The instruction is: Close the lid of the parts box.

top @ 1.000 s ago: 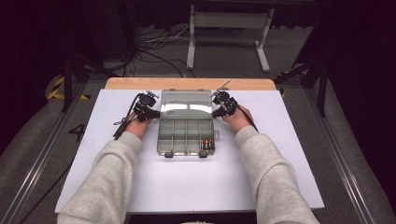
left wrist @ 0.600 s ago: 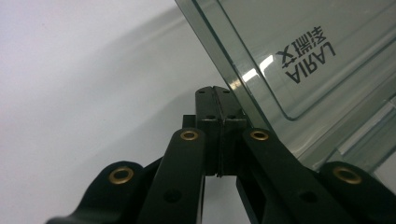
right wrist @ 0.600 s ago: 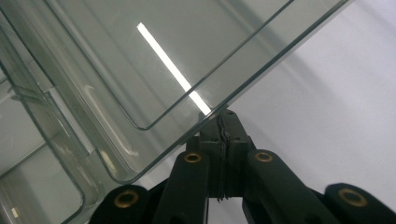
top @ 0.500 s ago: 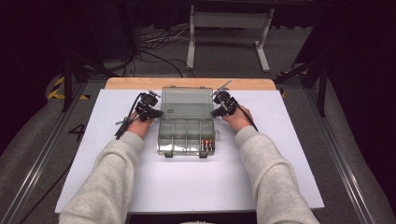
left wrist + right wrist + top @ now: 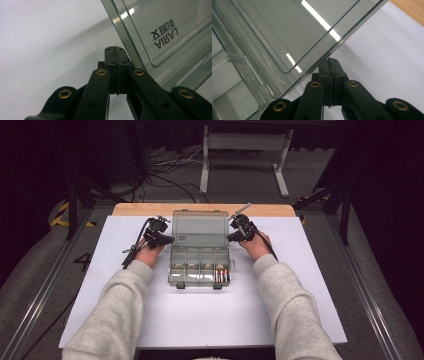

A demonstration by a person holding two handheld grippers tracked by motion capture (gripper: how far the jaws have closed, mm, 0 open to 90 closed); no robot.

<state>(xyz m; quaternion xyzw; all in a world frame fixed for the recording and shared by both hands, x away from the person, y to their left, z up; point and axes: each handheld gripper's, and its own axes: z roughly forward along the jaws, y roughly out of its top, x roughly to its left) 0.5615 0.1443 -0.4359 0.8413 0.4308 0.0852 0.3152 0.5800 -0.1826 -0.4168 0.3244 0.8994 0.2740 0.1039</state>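
Clear compartment box [image 5: 200, 262] mid-desk [image 5: 100, 320], lid [image 5: 200, 227] raised open. Left gripper [image 5: 167, 240] at lid's left edge, right gripper [image 5: 231, 238] at right edge; both jaws closed, empty. Batteries [image 5: 221, 275] in front-right compartment.

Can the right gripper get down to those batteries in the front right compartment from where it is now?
Probably yes: the lid stands open, the batteries lie uncovered, and the right gripper sits beside the box, though shut.

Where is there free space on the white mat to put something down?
The widest bare patch of the mat lies in front of the box, between the two sleeves. Bare strips also run along the mat's outer left and right sides. It is crowded beside the lid, where the left gripper and right gripper sit close.
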